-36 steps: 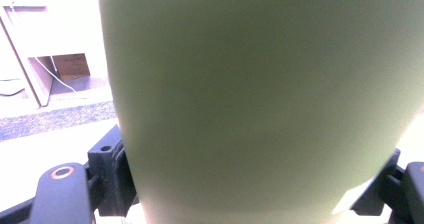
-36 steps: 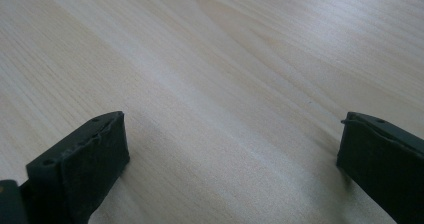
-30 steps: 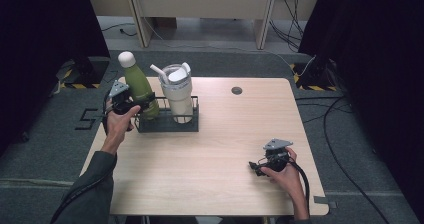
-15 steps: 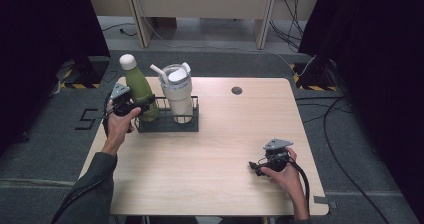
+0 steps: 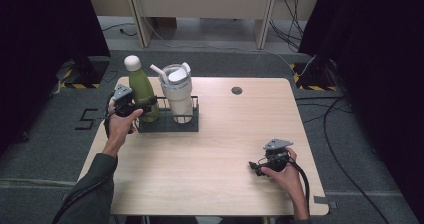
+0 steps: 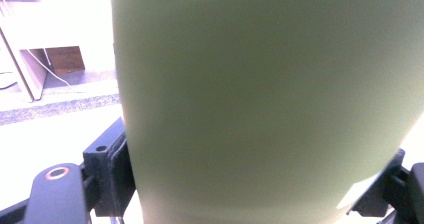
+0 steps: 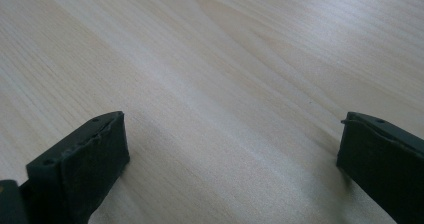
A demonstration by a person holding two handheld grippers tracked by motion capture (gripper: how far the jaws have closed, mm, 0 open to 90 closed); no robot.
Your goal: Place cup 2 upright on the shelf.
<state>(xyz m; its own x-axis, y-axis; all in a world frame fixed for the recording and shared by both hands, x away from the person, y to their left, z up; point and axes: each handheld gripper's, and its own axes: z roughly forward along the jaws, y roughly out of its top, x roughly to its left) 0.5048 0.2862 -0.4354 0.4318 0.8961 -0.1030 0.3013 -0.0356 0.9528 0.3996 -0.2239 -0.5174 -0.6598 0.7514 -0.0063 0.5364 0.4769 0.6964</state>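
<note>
Green bottle (image 5: 142,91) stands upright in the left slot of the black wire rack (image 5: 169,125), far-left part of the surface (image 5: 210,174), right beside the clear tumbler (image 5: 177,94) w/ straw lid. Left tongs (image 5: 148,105) sit around the bottle's lower body; jaws have just been easing apart, bottle between them, pads look barely off its sides. Right tongs (image 5: 256,167) rest near the right edge, jaws wide apart, nothing in them. Bottle looks like smooth coated metal: stiff, prob. slippery, heavy if full. Best hold is mid-body, square-on & firm; the narrower neck below the white cap (image 5: 132,62) gives less pad contact.
</note>
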